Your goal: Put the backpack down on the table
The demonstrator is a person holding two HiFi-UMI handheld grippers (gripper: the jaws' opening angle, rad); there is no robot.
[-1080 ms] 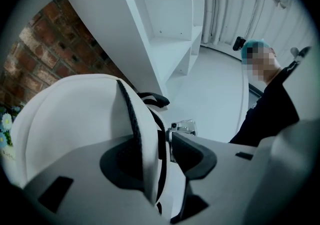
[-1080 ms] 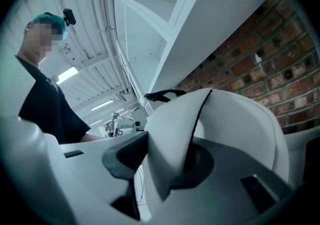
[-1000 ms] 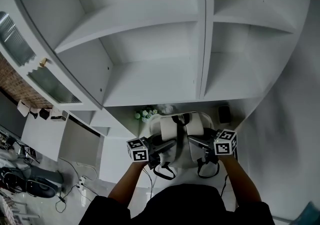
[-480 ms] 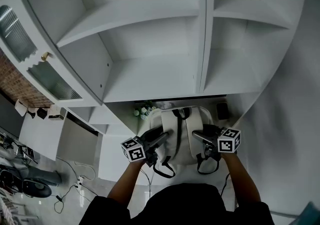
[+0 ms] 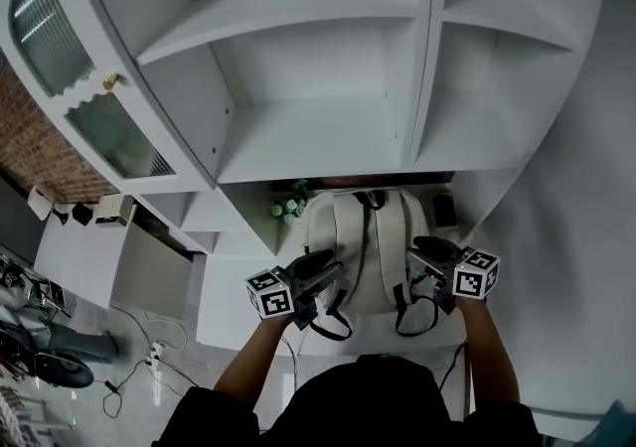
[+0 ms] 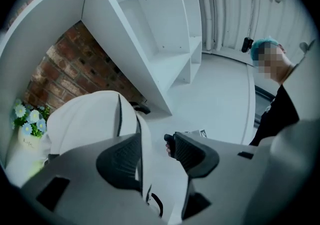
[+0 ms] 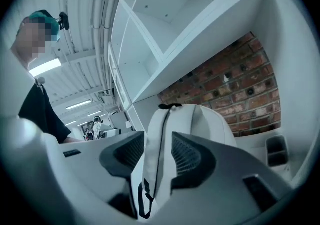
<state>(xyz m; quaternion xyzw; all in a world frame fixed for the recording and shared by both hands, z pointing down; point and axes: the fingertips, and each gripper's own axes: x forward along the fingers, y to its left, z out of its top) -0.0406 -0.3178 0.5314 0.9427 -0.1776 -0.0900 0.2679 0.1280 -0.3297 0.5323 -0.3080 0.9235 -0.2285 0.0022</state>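
A white backpack [image 5: 366,244] stands upright on the white table [image 5: 231,308], its two shoulder straps facing me, its back by the brick wall. My left gripper [image 5: 320,271] is at its left strap and my right gripper [image 5: 427,258] at its right strap. In the left gripper view the backpack [image 6: 87,119] fills the left side, and a strap edge [image 6: 146,169] runs between the left gripper's [image 6: 155,154] jaws. In the right gripper view a strap [image 7: 151,169] hangs between the right gripper's [image 7: 157,155] jaws. Both pairs of jaws have just been opening and stand open, with no pad pressing on a strap.
A small pot of white flowers [image 5: 288,207] sits left of the backpack, and a dark cup [image 5: 444,209] right of it. White shelving [image 5: 318,137] overhangs the table. A glass-door cabinet [image 5: 109,127] stands at the left. Brick wall [image 7: 235,99] lies behind.
Both grippers have let go of the straps and drawn apart and back towards me. The backpack now stands free on the table.
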